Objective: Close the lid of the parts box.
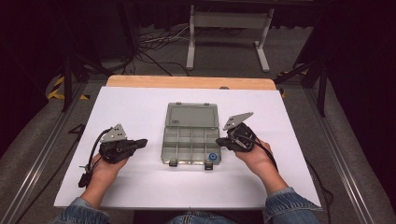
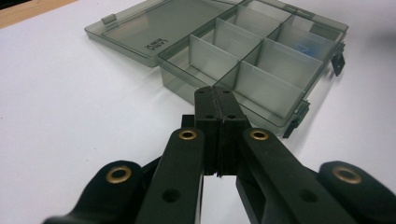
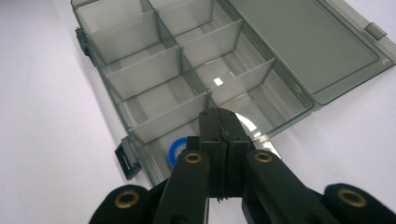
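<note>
While both tongs pressed together, empty, organizer box lies lid away, latches toward person.

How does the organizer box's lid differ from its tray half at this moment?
The lid is one flat undivided panel lying farther from the person; the tray half is split by partitions into compartments and lies nearer. The lid holds nothing, while the tray has a blue ring in a near corner compartment. Both are smoky translucent plastic, lying open on the white table.
</note>
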Motion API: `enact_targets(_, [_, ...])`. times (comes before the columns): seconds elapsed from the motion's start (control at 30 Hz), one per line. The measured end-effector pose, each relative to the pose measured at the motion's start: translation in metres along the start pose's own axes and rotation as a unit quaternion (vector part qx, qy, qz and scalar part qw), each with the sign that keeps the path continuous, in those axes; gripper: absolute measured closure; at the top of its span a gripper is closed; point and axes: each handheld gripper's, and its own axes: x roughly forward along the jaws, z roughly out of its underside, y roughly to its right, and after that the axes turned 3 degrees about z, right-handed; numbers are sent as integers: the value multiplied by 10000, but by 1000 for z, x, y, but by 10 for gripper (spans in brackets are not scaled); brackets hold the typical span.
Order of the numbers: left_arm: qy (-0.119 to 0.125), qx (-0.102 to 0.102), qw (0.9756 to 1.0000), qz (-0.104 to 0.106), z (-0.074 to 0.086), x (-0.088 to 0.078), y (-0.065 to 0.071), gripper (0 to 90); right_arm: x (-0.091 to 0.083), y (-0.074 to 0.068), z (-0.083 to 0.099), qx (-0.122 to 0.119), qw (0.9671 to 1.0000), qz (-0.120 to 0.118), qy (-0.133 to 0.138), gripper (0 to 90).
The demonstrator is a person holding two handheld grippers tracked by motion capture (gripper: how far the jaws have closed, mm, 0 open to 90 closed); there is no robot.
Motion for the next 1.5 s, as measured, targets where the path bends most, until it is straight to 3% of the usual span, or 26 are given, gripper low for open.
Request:
enact_targets(0.37, [-292, -146, 9995, -49, -26, 5, -15, 896, 0, 21, -11, 201, 9998, 85, 14, 900])
enact_targets(0.53, [-456, -238, 9985, -194, -33, 17, -31, 896, 2, 32, -19, 222, 9996, 161, 12, 900])
enact_targets(0.87, [-547, -378, 9975, -259, -49, 31, -41, 896, 6, 52, -25, 332, 9992, 229, -17, 900])
enact_targets(0.97, [-579, -525, 9967, -222, -54, 38, -49, 896, 7, 56, -29, 347, 9991, 242, -21, 900])
enact_targets(1.33, [-825, -632, 9941, -295, -66, 52, -65, 896, 21, 74, -37, 447, 9985, 287, -115, 900])
enact_targets(1.5, [-912, -584, 9936, -332, -69, 59, -69, 896, 25, 80, -38, 481, 9982, 313, -158, 900])
